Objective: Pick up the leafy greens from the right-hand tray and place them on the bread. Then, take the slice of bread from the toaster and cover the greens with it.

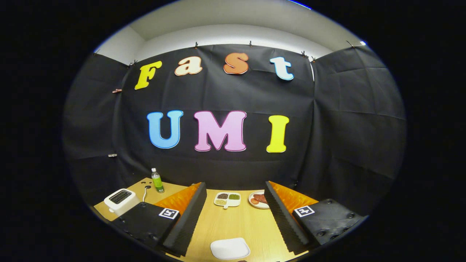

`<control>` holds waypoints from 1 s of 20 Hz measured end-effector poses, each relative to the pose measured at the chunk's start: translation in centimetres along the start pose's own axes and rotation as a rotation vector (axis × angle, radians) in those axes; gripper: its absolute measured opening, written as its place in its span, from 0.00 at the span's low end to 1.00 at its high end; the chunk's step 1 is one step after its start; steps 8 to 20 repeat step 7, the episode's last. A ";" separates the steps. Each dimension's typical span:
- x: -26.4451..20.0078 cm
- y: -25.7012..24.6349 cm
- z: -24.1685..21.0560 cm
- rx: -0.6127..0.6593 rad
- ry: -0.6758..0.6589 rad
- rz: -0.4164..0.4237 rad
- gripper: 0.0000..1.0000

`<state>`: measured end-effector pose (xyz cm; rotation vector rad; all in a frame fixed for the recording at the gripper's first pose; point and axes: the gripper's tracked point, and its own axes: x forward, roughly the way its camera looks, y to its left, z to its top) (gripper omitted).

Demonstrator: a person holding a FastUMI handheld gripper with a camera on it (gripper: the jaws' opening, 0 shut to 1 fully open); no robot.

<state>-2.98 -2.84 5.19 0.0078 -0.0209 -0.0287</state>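
My gripper [235,188] is open wide above a wooden table [240,222], with nothing between its fingers. Just ahead of the fingertips sits a white divided tray [227,199]; its right compartment holds something green [234,197], the others dark and pale bits. To the right of it, partly behind the right finger, is a round plate [257,199] with reddish-brown pieces. Close below, between the fingers, lies a white rounded-square piece [230,249]; I cannot tell whether it is a plate or bread. A white toaster [121,200] stands far left, beyond the left finger, its dark slot facing up.
A green bottle [157,181] stands at the back left by the booth's wall, with a thin cord [146,192] on the table beside it. Bare wood stretches between the tray and the white piece.
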 end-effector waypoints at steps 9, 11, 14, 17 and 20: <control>-1.0 4.4 0.0 -0.061 -0.003 0.004 0.98; -1.0 4.4 0.0 -0.061 -0.003 0.004 0.98; -1.0 4.4 0.0 -0.061 -0.003 0.004 0.98; -1.0 4.4 0.0 -0.061 -0.003 0.004 0.98; -1.0 4.4 0.0 -0.061 -0.003 0.004 0.98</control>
